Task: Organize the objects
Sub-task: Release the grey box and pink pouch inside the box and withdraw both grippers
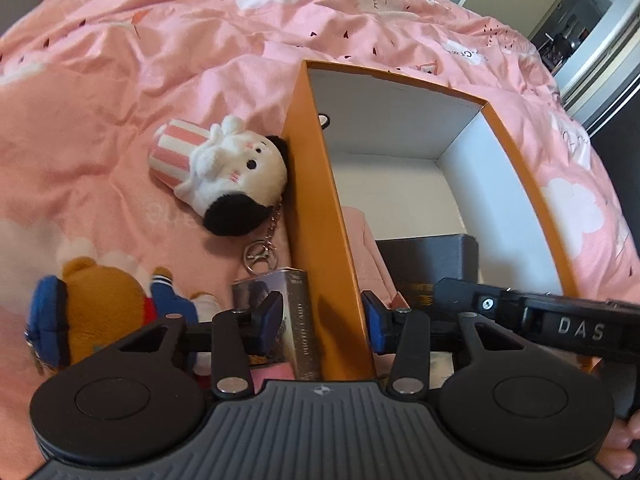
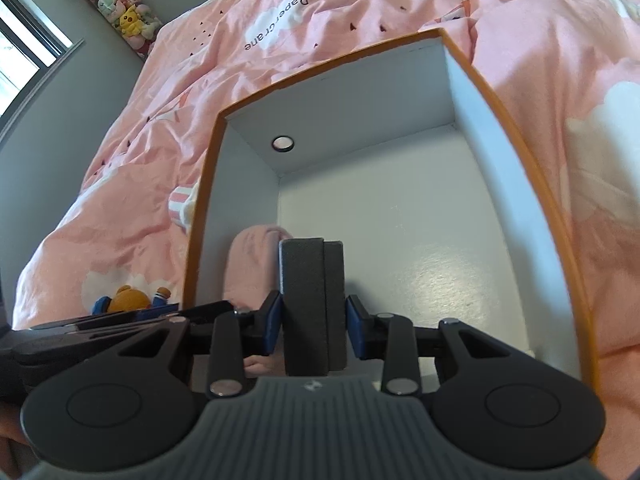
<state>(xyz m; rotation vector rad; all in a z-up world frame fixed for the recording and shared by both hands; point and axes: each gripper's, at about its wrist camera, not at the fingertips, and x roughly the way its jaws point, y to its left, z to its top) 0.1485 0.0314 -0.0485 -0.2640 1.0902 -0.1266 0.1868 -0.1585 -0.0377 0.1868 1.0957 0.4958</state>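
From the left wrist camera, I see my left gripper (image 1: 322, 322) with its fingers (image 1: 269, 317) spread wide, straddling the orange wall of the box (image 1: 320, 208) without clamping anything. A silver tin (image 1: 288, 316) stands just outside that wall, next to the left finger. On the pink bedspread (image 1: 120, 80) lie a panda plush (image 1: 232, 172) with a keychain, touching the box, and a bear plush (image 1: 100, 312) nearer me.

From the right wrist camera, my right gripper (image 2: 312, 322) has its fingers (image 2: 356, 330) clamped on a dark grey block (image 2: 312, 300), held upright inside the white-lined box (image 2: 516, 128). A pink cloth (image 2: 250, 264) lies in the box just left of the block.
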